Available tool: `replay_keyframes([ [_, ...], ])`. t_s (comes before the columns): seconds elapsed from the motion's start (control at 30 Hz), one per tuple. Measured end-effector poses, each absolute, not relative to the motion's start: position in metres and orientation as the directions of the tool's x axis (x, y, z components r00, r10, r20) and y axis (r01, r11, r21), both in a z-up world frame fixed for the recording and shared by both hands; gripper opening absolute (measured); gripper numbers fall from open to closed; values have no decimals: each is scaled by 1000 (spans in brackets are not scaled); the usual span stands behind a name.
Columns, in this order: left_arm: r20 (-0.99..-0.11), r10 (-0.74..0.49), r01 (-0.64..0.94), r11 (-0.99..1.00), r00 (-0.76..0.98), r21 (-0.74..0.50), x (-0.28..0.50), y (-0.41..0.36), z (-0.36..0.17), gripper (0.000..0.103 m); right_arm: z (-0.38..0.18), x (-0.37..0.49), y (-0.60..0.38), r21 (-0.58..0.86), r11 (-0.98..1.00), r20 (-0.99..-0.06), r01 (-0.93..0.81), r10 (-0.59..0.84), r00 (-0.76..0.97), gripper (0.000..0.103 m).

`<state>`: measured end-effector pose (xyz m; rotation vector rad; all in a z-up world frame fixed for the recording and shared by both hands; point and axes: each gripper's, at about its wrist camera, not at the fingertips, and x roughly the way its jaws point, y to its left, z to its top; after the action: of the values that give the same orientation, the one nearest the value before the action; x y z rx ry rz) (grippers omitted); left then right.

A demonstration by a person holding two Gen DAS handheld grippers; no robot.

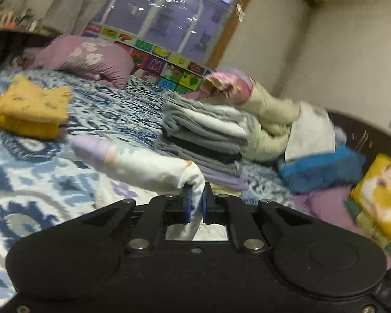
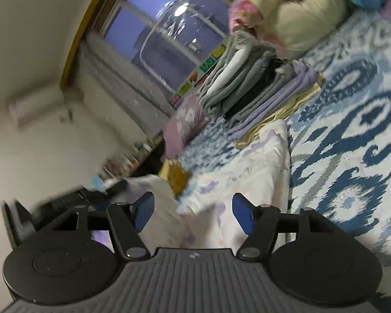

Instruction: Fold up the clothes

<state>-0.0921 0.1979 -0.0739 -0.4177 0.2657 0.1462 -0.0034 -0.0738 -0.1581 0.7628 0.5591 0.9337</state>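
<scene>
A white garment with pale lilac and peach print (image 1: 133,164) lies on the blue-and-white patterned bed (image 1: 39,172). My left gripper (image 1: 196,198) is shut on an edge of it and holds that edge lifted above the bed. In the right wrist view the same garment (image 2: 247,167) spreads in front of my right gripper (image 2: 193,208), which is open with cloth lying between its blue pads (image 2: 243,215). This view is tilted and blurred.
A stack of folded grey, black and lilac clothes (image 1: 208,140) (image 2: 250,86) stands just beyond the garment. A folded yellow garment (image 1: 31,109) lies far left. A purple pillow (image 1: 88,57), a cream bundle (image 1: 268,122), blue cloth (image 1: 323,169) and a yellow item (image 1: 380,195) lie around.
</scene>
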Motion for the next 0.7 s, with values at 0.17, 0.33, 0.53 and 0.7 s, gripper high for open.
replay_keyframes([
  [0.17,-329,54,-145,955,943,-259,-60,150,-87,5,-167,21,-92,865,280,-43,-416,868,495,75],
  [0.33,-390,-2,-59,988,921,-145,-32,108,-107,6,-179,45,-104,914,222,-25,-340,866,499,78],
  [0.53,-429,-114,-6,963,896,-269,-41,130,-121,48,-209,63,-105,958,242,-133,-156,852,506,85],
  [0.7,-350,-78,-60,928,934,-367,-92,190,-99,47,-209,63,-90,922,350,-232,-164,839,492,86],
])
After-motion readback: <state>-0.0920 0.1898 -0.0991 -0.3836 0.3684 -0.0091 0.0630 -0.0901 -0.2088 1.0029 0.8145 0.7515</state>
